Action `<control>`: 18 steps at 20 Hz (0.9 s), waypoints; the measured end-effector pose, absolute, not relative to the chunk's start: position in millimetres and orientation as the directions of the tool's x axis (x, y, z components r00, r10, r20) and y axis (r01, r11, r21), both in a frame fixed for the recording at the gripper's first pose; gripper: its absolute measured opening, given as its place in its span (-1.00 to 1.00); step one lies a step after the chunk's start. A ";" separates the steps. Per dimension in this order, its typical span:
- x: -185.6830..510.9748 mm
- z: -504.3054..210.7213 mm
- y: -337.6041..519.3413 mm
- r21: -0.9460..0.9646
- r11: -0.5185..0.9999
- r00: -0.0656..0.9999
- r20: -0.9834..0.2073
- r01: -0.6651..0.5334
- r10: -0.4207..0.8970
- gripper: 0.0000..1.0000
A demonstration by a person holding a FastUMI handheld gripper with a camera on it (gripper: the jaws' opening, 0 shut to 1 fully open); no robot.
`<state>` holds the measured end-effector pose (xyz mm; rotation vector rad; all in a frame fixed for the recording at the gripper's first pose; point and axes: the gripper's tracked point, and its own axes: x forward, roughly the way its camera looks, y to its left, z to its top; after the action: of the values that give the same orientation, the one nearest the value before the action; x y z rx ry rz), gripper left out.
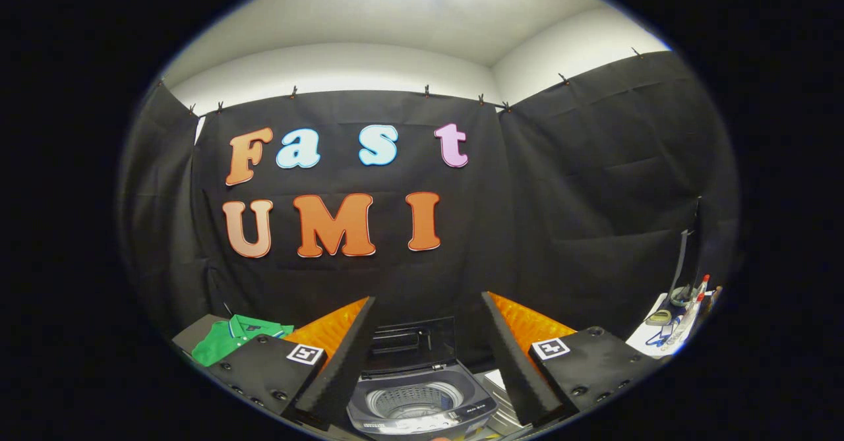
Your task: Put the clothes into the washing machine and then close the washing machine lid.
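Your gripper (422, 355) sits low in the frame with its fingers spread wide apart, nothing between the pads. In the gap between them, at bottom centre, stands the small washing machine (422, 407), its drum (414, 400) exposed and its lid (411, 343) tipped up at the back. At lower left, just beyond your left finger, the green shirt (232, 339) lies flat on a dark surface. At lower right, beyond the other finger, pens and small items (679, 312) rest on white paper.
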<state>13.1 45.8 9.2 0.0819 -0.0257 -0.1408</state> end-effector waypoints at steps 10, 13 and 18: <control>20.5 13.5 46.8 0.104 0.988 0.993 0.006 0.117 -0.118 0.96; 33.4 23.8 69.9 0.097 0.993 0.997 0.026 0.068 -0.071 0.96; 71.0 40.0 155.0 0.136 0.986 0.995 0.035 -0.101 0.098 0.96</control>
<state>71.0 155.0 40.0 0.1377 -0.0284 0.1000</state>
